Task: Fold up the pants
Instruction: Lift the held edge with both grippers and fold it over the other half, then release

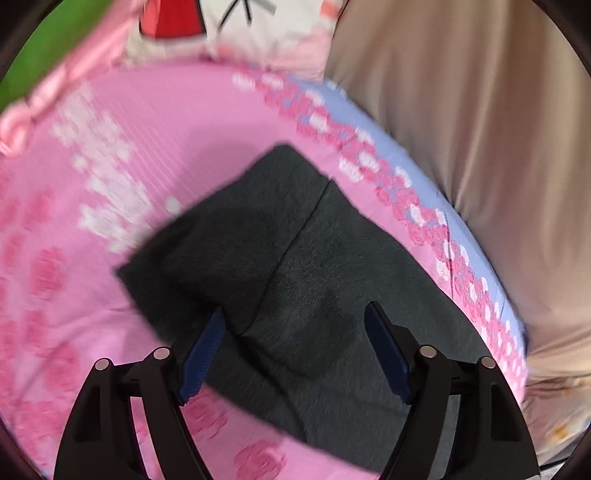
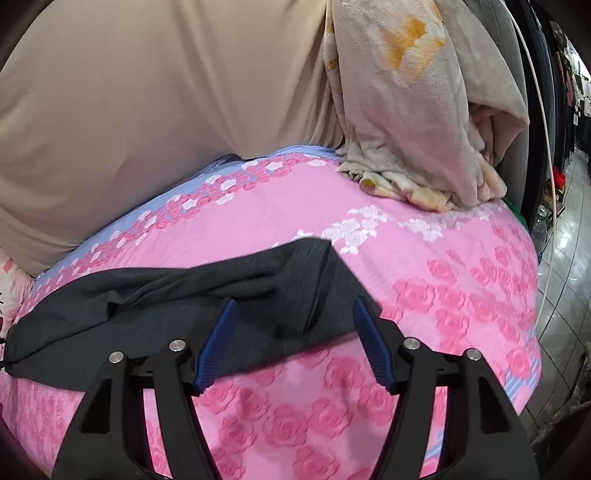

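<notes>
Blue-padded fingers (image 1: 201, 360) of the left gripper (image 1: 293, 315) fill the bottom of the left wrist view, spread wide, with nothing pressed between them. Beyond and between them lie the dark grey pants (image 1: 280, 266), folded into a thick flat stack on the pink rose-print bedsheet (image 1: 74, 280). One blue pad sits at the stack's near left edge; whether it touches the cloth I cannot tell, as the picture is blurred. A seam line runs across the top layer of the pants. Past the far edge of the bed, where the sheet has a pale blue border, hangs a beige curtain (image 1: 480, 129), and a white pillow with a red print (image 1: 221, 29) lies at the bed's head end.

From the right wrist view, the right gripper (image 2: 291, 306) also stands wide apart, its blue fingers (image 2: 216, 345) gripping nothing. They sit over the near edge of the pants (image 2: 147, 310), at the end where a fold of cloth stands up in a small peak. The pants stretch from there toward the left side of the bed. A cream fleece blanket (image 2: 413, 129) is heaped at the far corner of the bedsheet (image 2: 443, 295), well apart from the pants, beside the beige curtain (image 2: 147, 92). A tiled floor (image 2: 561, 229) shows beyond the bed's right edge.
</notes>
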A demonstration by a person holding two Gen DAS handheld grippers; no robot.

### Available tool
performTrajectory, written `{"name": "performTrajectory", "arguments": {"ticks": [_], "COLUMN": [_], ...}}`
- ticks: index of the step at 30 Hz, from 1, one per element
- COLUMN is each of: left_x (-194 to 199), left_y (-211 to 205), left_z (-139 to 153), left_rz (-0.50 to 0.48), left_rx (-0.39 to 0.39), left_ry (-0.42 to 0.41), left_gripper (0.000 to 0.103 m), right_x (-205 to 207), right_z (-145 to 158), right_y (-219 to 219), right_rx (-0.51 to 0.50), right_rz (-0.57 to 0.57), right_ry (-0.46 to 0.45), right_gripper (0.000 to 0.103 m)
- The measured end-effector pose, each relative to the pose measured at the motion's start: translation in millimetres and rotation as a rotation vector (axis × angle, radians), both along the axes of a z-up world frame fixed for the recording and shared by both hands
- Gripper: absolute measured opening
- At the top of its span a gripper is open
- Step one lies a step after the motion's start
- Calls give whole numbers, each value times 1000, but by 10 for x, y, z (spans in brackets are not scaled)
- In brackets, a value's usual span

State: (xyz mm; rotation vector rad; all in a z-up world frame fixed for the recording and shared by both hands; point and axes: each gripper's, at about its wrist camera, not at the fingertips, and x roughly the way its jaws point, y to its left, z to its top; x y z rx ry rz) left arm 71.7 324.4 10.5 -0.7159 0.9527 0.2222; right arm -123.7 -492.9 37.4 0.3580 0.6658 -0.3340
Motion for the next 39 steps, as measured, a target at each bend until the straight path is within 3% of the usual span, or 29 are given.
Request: {"name": "performTrajectory", "arguments": {"ticks": [2, 3, 7, 9, 13, 17, 22, 23, 24, 25, 26, 28, 30, 31, 33, 34, 37, 38, 39], "left_x": [65, 65, -333, -472, -461, -395, -386, -375, -349, -311, -290, -304, -323, -333, -300, -266, -232, -241, -255], "left_y": [14, 34, 202, 255, 235, 246, 294, 296, 295, 292, 297, 308, 300, 295, 272, 260, 286, 299, 304], "left_z": [-49, -34, 342, 443, 335, 98, 60, 68, 77, 102, 166, 316, 426, 451, 386, 297, 100, 74, 61], "left_rz": [-1, -4, 18, 12, -3, 8, 6, 3, 2, 4, -1, -8, -18, -27, -41, -52, -47, -38, -36], "left_rx": [17, 22, -28, -45, 35, 30, 23, 27, 32, 39, 46, 61, 85, 108, 158, 191, 189, 183, 183], "left_ry": [33, 40, -76, -90, -3, 61, 70, 72, 73, 75, 70, 48, 38, 43, 83, 120, 167, 168, 166], "left_gripper": [13, 6, 5, 5, 5, 6, 6, 6, 6, 6, 6, 6, 6, 7, 7, 7, 8, 8, 8], "right_x": [-37, -52, -102, -93, 216, 663, 1135, 1220, 1304, 1341, 1332, 1148, 875, 810, 744, 660, 379, 284, 229], "right_z": [-36, -50, -68, -78, -176, -260, -402, -448, -457, -421, -342, -7, 216, 197, -56, -297, -539, -528, -498], "right_y": [62, 82, 96, 102, 116, 76, -70, -113, -136, -155, -179, -224, -281, -320, -437, -519, -631, -652, -661], "right_rx": [2, 4, 55, 103, 244, 397, 412, 383, 334, 305, 307, 293, 242, 223, 199, 185, 284, 315, 326], "right_rz": [8, 11, 12, 32, 71, 84, -21, -46, -60, -59, -45, -9, 4, -3, -8, -51, -71, -69, -63], "right_ry": [10, 15, 8, -9, -15, -5, 57, 72, 95, 94, 59, -70, -144, -139, -27, 71, 99, 76, 57], "right_gripper": [64, 64, 64, 67, 69, 69, 70, 61, 30, 13, 6, 3, 3, 3, 7, 8, 9, 14, 29]}}
